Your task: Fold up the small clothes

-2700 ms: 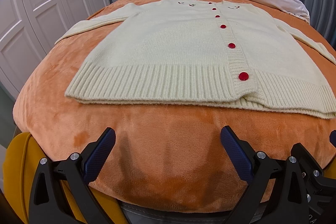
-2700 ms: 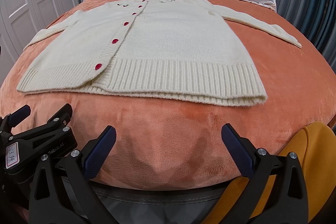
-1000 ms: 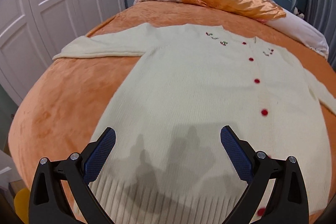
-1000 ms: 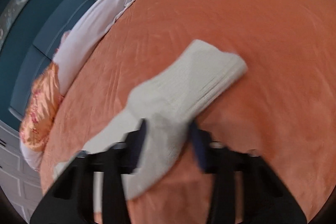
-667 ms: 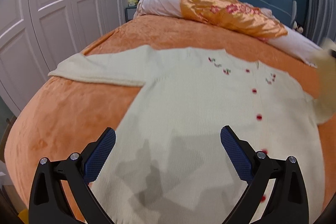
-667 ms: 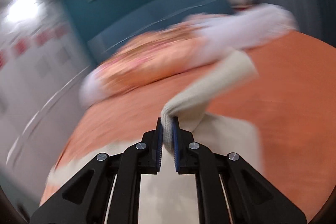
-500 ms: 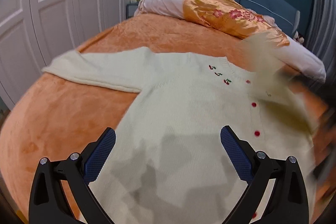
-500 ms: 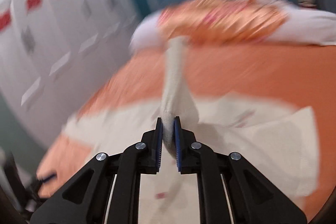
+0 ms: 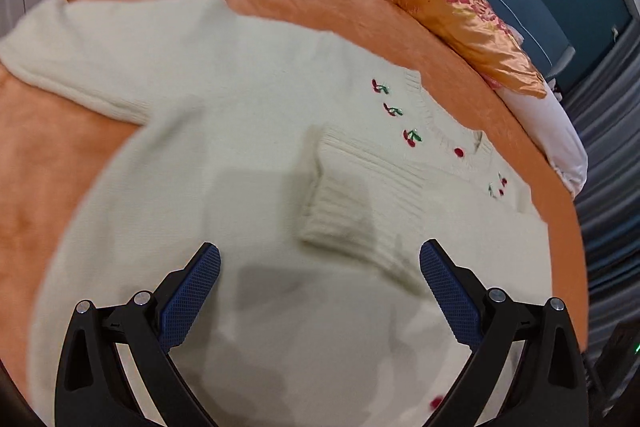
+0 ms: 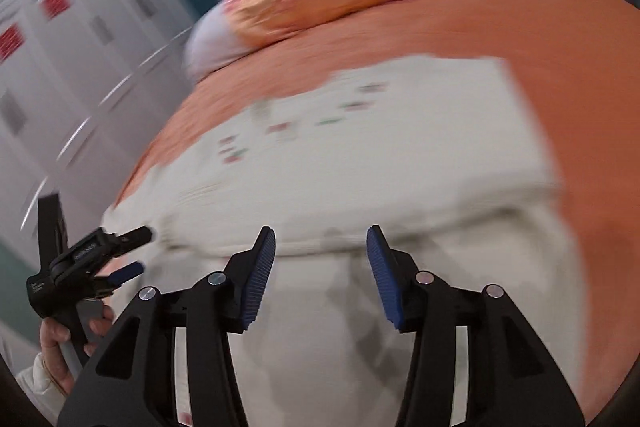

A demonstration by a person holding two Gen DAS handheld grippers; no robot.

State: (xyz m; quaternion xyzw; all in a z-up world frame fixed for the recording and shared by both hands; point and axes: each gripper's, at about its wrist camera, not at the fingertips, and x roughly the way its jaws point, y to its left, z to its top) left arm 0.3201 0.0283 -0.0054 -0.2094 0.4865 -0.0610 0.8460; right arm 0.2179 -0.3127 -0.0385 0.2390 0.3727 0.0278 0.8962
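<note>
Cardigan (image 9: pixel 240 187): spread face up on the orange bed (image 9: pixel 60 167), buttons and cherry stitching showing.
Right sleeve (image 9: pixel 360 203): now folded across the chest, ribbed cuff lying just below the collar; half a second ago pinched and carried in the air.
Right hand-held gripper (image 10: pixel 320 267): jaws parted, holding nothing, hanging above the folded cloth; clamped on the sleeve moments ago, so released since.
Left hand-held gripper (image 9: pixel 320 283): jaws wide apart, empty, poised over the cardigan's middle, as in the frames before.
Left sleeve (image 9: pixel 80 51): lying stretched out to the side, not yet folded.
Meaning for the task: first sleeve fold likely finished; probably next, the other sleeve, then the body.
Risk: soft knit may slide or spring open.
</note>
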